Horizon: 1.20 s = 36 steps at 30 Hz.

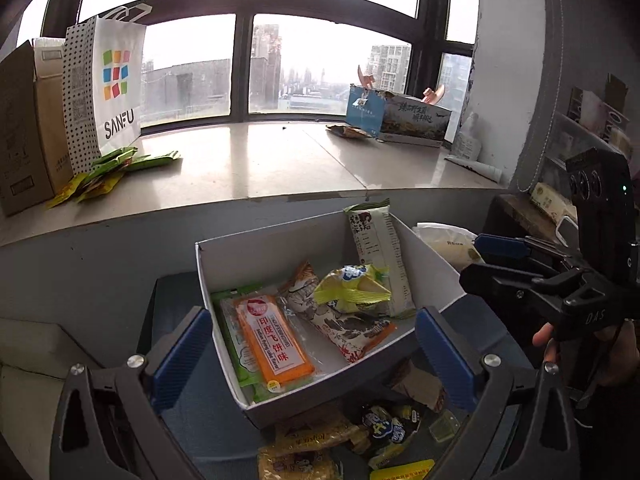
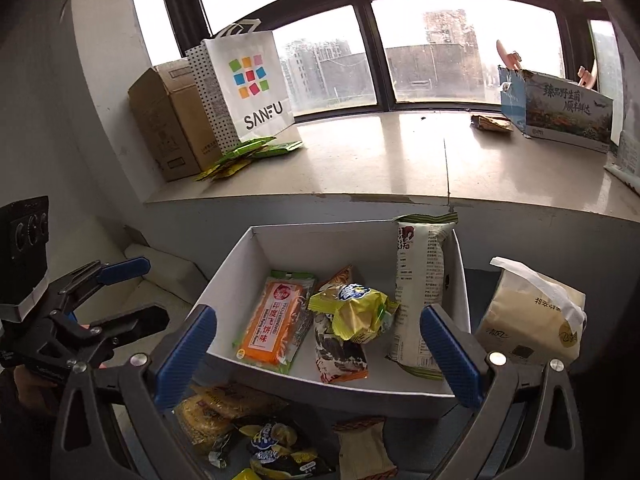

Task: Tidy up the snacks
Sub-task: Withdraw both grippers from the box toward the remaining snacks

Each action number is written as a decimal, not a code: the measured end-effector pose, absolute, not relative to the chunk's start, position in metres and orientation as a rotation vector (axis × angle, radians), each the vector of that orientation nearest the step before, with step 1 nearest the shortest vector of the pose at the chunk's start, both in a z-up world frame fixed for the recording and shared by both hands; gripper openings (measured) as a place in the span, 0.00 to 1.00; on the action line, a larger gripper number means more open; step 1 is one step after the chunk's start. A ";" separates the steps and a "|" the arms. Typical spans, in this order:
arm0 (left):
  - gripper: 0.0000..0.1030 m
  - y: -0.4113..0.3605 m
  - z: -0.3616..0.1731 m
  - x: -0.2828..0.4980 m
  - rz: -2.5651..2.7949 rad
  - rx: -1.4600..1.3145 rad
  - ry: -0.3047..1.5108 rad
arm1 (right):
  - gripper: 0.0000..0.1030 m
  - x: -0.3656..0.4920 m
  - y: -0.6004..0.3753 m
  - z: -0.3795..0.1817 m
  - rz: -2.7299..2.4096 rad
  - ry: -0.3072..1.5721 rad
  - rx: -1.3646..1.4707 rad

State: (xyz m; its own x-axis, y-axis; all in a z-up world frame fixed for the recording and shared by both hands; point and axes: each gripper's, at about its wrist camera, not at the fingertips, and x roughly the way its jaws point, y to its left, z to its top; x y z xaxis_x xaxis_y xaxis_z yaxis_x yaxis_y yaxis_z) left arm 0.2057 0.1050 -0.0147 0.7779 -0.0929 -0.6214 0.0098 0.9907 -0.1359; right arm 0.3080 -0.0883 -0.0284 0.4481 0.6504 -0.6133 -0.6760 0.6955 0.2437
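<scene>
A white open box (image 1: pixel 224 264) (image 2: pixel 236 264) stands on a dark surface below the windowsill. Inside it lie an orange flat pack (image 1: pixel 276 344) (image 2: pixel 272 324), a yellow-green bag (image 1: pixel 352 284) (image 2: pixel 356 312), a patterned orange-white bag (image 1: pixel 344 328) and a tall white packet (image 1: pixel 380 256) (image 2: pixel 420 280) leaning on the right wall. Loose snacks lie in front of the box: yellow packs (image 1: pixel 308 440) (image 2: pixel 216 412) and a dark bag (image 1: pixel 384 428) (image 2: pixel 276 444). My left gripper (image 1: pixel 314 312) (image 2: pixel 156 292) is open near the box's front, gripping nothing. My right gripper (image 2: pixel 319 312) (image 1: pixel 480 260) is open too, to the box's right.
A tissue pack (image 2: pixel 532 320) sits right of the box. On the windowsill (image 1: pixel 260 168) stand a SANFU paper bag (image 1: pixel 116 80), a cardboard carton (image 1: pixel 28 128), green sachets (image 1: pixel 116 168) and a printed box (image 1: pixel 408 120). A person's hand (image 1: pixel 600 352) holds the right gripper.
</scene>
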 end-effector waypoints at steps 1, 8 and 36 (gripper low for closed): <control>1.00 0.101 -0.016 0.197 -0.061 -0.132 0.678 | 1.00 0.298 -0.094 -0.027 0.836 0.732 -0.034; 1.00 0.074 -0.033 0.127 -0.099 -0.116 0.669 | 1.00 0.218 -0.140 -0.036 0.883 0.691 -0.057; 1.00 0.038 -0.085 0.019 -0.187 -0.105 0.745 | 1.00 0.182 -0.141 -0.169 0.792 0.894 -0.302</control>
State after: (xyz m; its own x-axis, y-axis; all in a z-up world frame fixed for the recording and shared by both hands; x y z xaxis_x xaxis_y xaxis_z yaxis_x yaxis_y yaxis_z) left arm 0.0186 0.0376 -0.0849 0.7195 -0.2063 -0.6632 0.1316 0.9781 -0.1614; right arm 0.1818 -0.1405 -0.1693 0.3727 0.4871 -0.7898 -0.7250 0.6841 0.0798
